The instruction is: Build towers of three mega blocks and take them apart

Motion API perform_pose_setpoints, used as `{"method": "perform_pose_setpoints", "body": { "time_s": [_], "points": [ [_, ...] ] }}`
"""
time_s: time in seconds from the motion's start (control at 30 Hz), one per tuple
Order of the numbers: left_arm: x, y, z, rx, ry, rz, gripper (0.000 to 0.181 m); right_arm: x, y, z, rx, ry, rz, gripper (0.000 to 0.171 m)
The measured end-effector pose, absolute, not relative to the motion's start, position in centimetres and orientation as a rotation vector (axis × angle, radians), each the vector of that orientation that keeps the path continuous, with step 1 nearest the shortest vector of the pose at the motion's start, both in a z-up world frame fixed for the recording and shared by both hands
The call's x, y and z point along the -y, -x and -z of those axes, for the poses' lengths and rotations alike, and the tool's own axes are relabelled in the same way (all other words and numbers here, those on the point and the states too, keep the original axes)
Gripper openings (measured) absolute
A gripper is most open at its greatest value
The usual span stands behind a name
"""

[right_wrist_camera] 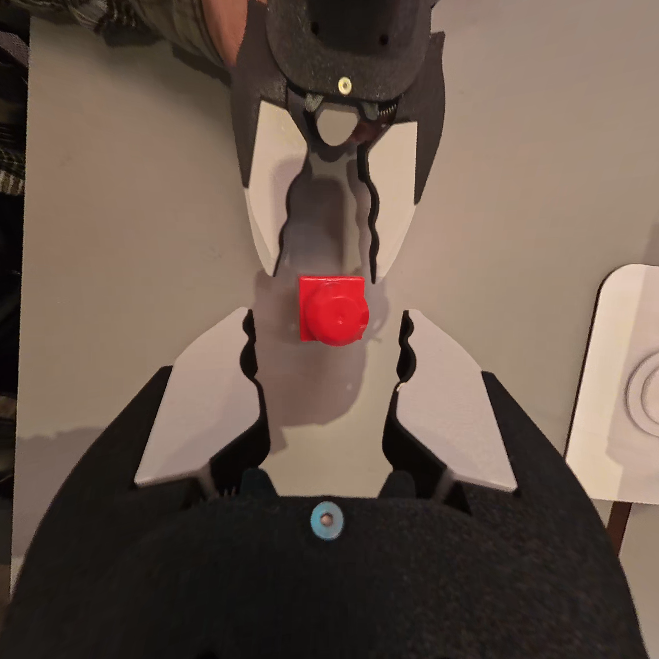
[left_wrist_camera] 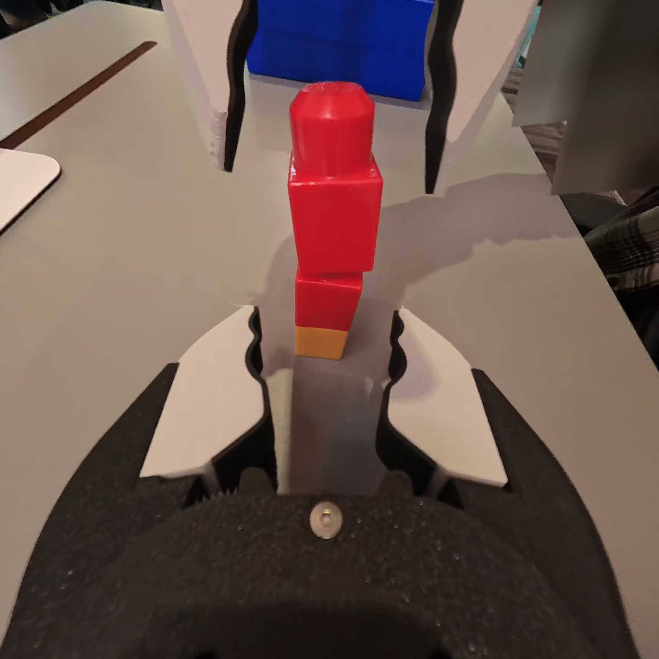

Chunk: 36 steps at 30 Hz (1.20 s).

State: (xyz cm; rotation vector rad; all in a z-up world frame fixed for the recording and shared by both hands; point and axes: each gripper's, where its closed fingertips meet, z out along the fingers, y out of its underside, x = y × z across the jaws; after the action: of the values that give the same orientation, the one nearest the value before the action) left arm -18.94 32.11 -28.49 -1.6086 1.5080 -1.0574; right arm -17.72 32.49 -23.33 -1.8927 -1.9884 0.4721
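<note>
A tower of three blocks stands on the grey table [left_wrist_camera: 142, 249]: an orange block [left_wrist_camera: 319, 343] at the bottom, a red block [left_wrist_camera: 326, 303] in the middle, and a red block [left_wrist_camera: 335, 221] with a round stud on top, sitting slightly askew. My left gripper [left_wrist_camera: 326, 312] is open and level with the tower's base, with the tower just ahead of its fingertips. My right gripper [left_wrist_camera: 330, 178] hangs open above, its fingers on either side of the top stud. The right wrist view looks straight down on the top red block [right_wrist_camera: 331, 310], with the right gripper [right_wrist_camera: 326, 313] open around it and the left gripper [right_wrist_camera: 323, 277] open opposite.
A blue box [left_wrist_camera: 338, 46] stands behind the tower. A white rounded board [right_wrist_camera: 613, 385] lies on the table to one side; it also shows in the left wrist view [left_wrist_camera: 25, 178]. The table edge and a plaid sleeve [left_wrist_camera: 627, 242] are on the other side.
</note>
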Motion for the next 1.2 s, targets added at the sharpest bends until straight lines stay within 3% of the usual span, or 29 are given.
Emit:
{"method": "perform_pose_setpoints", "body": {
  "time_s": [0.03, 0.43, 0.63, 0.87, 1.03, 1.2],
  "points": [
    [-32.2, 18.8, 28.6, -1.509, 1.611, 1.046, 0.068, -32.3, 17.9, 23.3, 1.991, 1.887, -0.485, 0.077],
    [-32.1, 18.2, 31.4, -1.657, 1.73, 0.882, 0.06, -32.1, 17.6, 23.7, 1.98, 1.904, -0.484, 0.078],
    [-32.0, 18.1, 31.9, -1.684, 1.755, 0.873, 0.036, -31.9, 18.0, 24.0, 1.972, 1.901, -0.505, 0.074],
    [-31.9, 18.0, 32.0, -1.699, 1.739, 0.858, 0.036, -32.0, 18.3, 23.6, 1.914, 1.89, -0.581, 0.064],
    [-31.9, 18.1, 32.0, -1.703, 1.736, 0.85, 0.036, -31.9, 18.6, 22.7, 1.875, 1.898, -0.648, 0.036],
    [-31.9, 18.0, 32.0, -1.703, 1.739, 0.843, 0.036, -32.2, 18.7, 22.8, 1.818, 2.02, -0.621, 0.033]
  ]
}}
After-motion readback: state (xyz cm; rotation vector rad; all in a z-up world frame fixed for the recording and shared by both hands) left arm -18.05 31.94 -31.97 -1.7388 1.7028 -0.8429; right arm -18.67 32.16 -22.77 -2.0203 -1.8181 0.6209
